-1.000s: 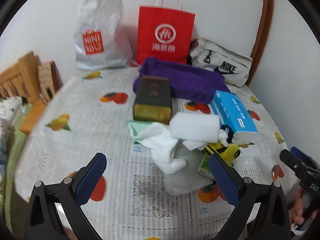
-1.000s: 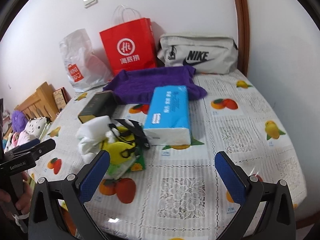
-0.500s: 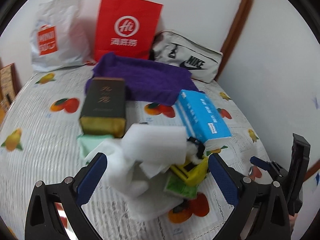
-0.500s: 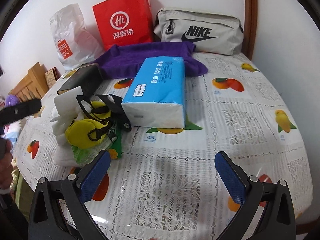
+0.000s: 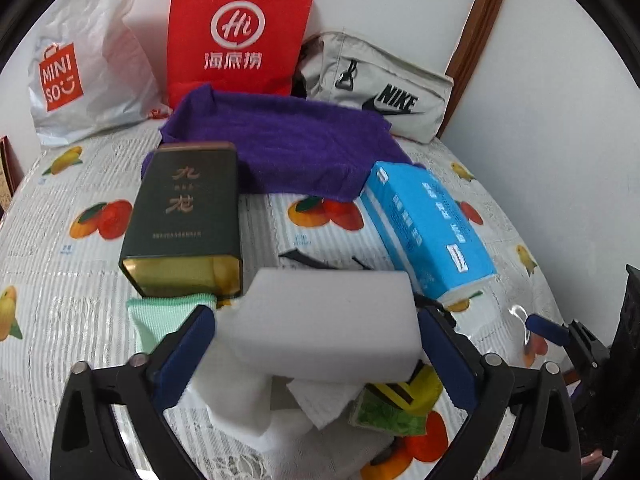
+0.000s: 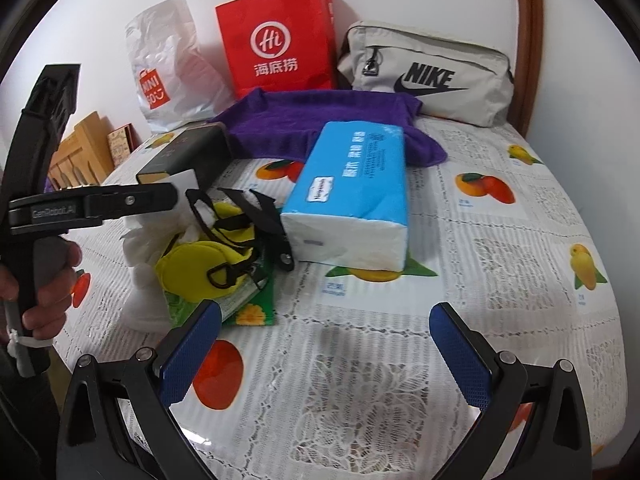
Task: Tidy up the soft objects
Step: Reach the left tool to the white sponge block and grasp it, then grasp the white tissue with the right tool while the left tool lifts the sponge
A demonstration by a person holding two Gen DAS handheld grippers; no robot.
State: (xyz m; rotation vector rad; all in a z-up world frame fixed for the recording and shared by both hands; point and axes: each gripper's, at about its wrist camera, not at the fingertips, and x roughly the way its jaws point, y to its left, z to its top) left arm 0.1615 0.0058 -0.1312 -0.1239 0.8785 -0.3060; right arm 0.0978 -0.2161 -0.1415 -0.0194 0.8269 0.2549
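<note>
A white sponge block (image 5: 328,324) lies on top of a pile of white cloth (image 5: 240,404), a mint green cloth (image 5: 160,316), a yellow eye mask (image 6: 208,256) and a green packet (image 6: 244,304). My left gripper (image 5: 316,356) is open with its fingers either side of the sponge block; I cannot tell whether they touch it. My right gripper (image 6: 326,350) is open and empty above the tablecloth, right of the pile. A purple towel (image 5: 292,144) lies at the back and a blue tissue pack (image 6: 356,192) lies beside the pile.
A dark green tin (image 5: 184,216) lies behind the pile. A red paper bag (image 5: 240,32), a white Miniso bag (image 5: 84,68) and a grey Nike pouch (image 6: 428,72) stand along the wall. The table edge (image 6: 616,320) curves away at the right.
My left gripper has moved forward and down, so the sponge block now sits between its fingers. My right gripper has moved closer to the pile and tissue pack.
</note>
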